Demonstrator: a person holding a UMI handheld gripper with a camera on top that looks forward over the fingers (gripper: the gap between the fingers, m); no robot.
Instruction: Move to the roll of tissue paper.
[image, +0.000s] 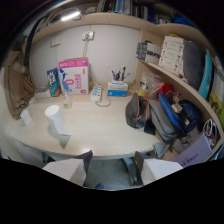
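Note:
The white roll of tissue paper (53, 113) stands upright on the pale wooden desk (100, 131), on its left part. It is well beyond my fingers and off to their left. Just in front of the roll sits a white crumpled paper piece (61, 133). My gripper (112, 156) is open, its two fingertips hanging over the desk's near edge with nothing between them.
At the back wall stand a pink box (74, 76), a small blue packet (54, 81), a blue-and-white box (117, 88) and a pen holder (118, 75). A grey bag (137, 111) and a blue bag (170, 112) crowd the desk's right side. Shelf boxes (170, 52) sit above them. Brown cloth (17, 90) hangs left.

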